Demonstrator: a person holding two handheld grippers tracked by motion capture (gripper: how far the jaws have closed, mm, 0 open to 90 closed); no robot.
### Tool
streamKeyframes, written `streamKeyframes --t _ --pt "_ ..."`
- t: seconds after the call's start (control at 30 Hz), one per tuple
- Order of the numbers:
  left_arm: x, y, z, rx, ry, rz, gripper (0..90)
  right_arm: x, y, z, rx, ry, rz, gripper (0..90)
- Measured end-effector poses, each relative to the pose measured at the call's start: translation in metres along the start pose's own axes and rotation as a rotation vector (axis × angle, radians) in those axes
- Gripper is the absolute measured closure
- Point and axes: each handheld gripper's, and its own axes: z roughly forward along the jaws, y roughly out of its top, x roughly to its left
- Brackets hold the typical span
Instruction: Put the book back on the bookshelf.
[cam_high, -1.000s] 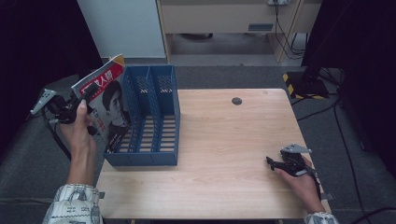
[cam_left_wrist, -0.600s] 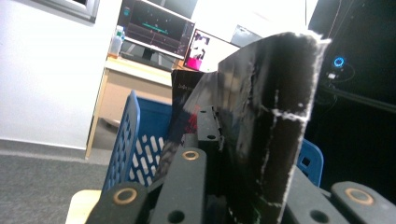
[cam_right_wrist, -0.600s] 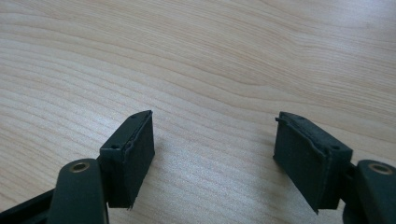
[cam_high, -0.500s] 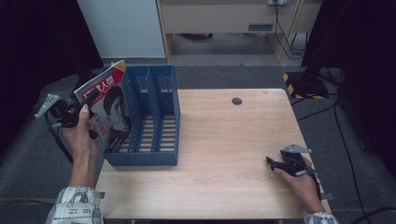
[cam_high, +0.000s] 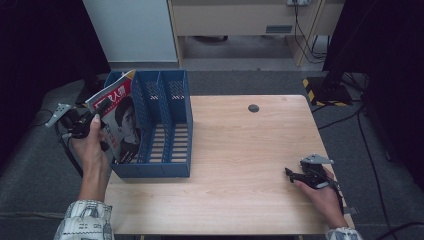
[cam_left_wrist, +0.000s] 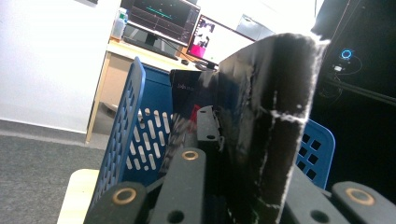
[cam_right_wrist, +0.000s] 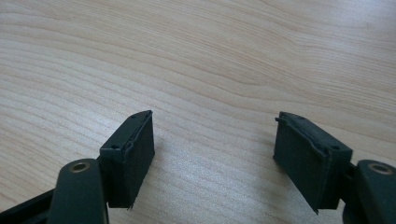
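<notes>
At the left edge of the wooden table (cam_high: 240, 165), the left gripper (cam_high: 95, 116) is clamping the upper part of a magazine (cam_high: 121, 122), its jaws pressed tight on the cover. That magazine is leaning tilted, its lower end sitting inside the leftmost compartment of the blue file rack (cam_high: 165, 125) and its top corner sticking up and out past the rack's left wall. Red lettering and a printed portrait are showing on the cover in the high view. Seen from the left gripper view, the magazine (cam_left_wrist: 266, 130) is rising as a dark, worn sheet between the black jaws, with the perforated blue wall of the file rack (cam_left_wrist: 123, 135) standing just beside it. The left hand (cam_high: 90, 145) is gripping the tool just off the table's left side, beside the rack. Near the front right corner of the table, the right gripper (cam_high: 290, 174) is resting low over the bare wood, well apart from the rack; its jaws are standing wide with nothing between them, as the right gripper view (cam_right_wrist: 212, 154) is showing. A small dark disc (cam_high: 253, 108) is lying on the far part of the tabletop.
</notes>
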Motion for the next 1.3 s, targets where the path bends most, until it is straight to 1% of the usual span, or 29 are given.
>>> streamKeyframes --t 0.23,0.33,0.5,0.63,0.77,0.93,1.03,1.13,1.3 --pt "0.0021 -0.0004 -0.0006 0.009 0.01 -0.013 85.1 0.0001 0.0 -0.0001 0.0 -0.001 0.0 28.9" --pt "0.0019 -0.0003 -0.0009 0.015 0.019 -0.011 85.0 0.0001 0.0 -0.0001 0.0 -0.001 -0.001 29.0" --pt "0.0012 -0.0022 -0.0016 0.041 0.029 0.007 84.3 0.0005 0.0 -0.0002 0.001 -0.002 0.002 29.0" --pt "0.0026 -0.0048 -0.0025 0.043 0.028 -0.001 84.2 0.0007 -0.0001 -0.0002 0.001 -0.003 0.002 29.0" --pt "0.0027 -0.0053 -0.0023 0.05 0.029 0.0 84.0 0.0006 -0.0001 -0.0002 0.001 -0.002 0.003 29.0" --pt "0.0035 -0.0061 -0.0027 0.055 0.039 -0.004 83.9 0.0006 0.0 -0.0002 0.001 -0.002 0.004 28.9" --pt "0.0045 -0.0074 -0.0029 0.064 0.045 -0.006 84.0 0.0005 -0.0001 -0.0002 0.001 -0.002 0.003 29.0" --pt "0.0051 -0.0092 -0.003 0.081 0.062 -0.002 83.9 0.0006 -0.0001 -0.0002 0.001 -0.002 0.003 29.0" --pt "0.0052 -0.0098 -0.0031 0.09 0.069 -0.005 83.9 0.0007 -0.0001 -0.0002 0.001 -0.003 0.002 29.0"
